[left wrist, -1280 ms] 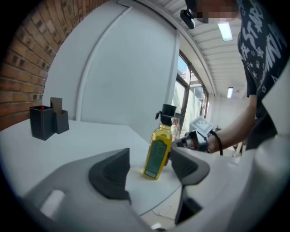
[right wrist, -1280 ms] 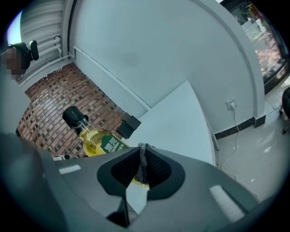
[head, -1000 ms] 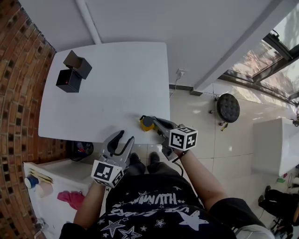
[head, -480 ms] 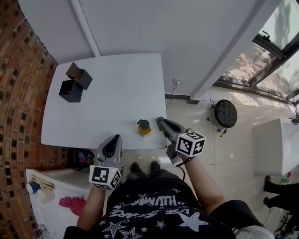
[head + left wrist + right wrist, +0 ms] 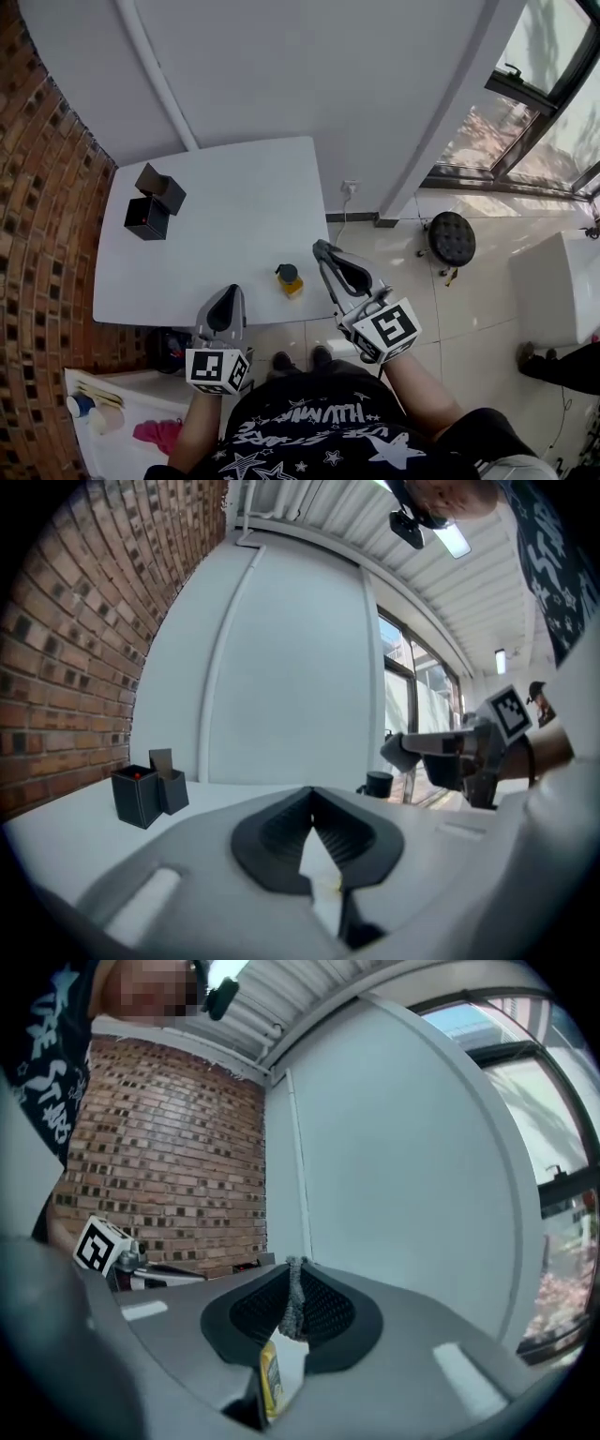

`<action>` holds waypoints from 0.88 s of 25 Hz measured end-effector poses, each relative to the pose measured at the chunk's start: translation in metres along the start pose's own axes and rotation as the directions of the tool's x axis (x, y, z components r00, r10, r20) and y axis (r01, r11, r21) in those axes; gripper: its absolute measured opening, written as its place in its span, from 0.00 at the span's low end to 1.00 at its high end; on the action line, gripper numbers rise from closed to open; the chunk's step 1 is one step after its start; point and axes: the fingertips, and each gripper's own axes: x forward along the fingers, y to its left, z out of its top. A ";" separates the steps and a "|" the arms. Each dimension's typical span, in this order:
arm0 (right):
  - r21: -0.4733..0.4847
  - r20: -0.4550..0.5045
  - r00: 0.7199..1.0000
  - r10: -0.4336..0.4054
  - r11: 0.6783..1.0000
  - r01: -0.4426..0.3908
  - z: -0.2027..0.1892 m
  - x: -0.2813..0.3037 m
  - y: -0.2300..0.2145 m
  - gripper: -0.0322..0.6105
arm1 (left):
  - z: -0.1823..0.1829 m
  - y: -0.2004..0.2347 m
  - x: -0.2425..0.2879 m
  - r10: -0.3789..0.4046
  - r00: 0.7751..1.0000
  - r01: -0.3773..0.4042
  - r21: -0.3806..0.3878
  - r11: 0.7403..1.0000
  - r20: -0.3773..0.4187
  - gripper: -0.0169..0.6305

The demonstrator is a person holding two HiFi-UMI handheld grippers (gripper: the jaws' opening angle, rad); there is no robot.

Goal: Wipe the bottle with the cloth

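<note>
Right gripper (image 5: pixel 295 1267) is closed on the cloth (image 5: pixel 296 1309), with a grey strip pinched between its pads. Left gripper (image 5: pixel 312 794) is closed and empty. Bottle (image 5: pixel 289 278), yellow with a dark cap, stands upright on the table (image 5: pixel 234 187) near its front edge. It sits between the two grippers and neither touches it. Cloth is held apart from the bottle, to its right.

Status: cloth secured; no wiping contact at present; bottle not steadied.

Remaining, by judgement: brace or grip the bottle, bring the cloth onto it, wipe its surface.
</note>
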 end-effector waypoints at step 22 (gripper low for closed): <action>-0.018 -0.044 0.997 -0.070 0.997 0.069 -0.022 -0.022 0.015 0.11 | 0.001 -0.004 -0.009 0.044 0.999 -0.044 0.041 0.998 0.008 0.03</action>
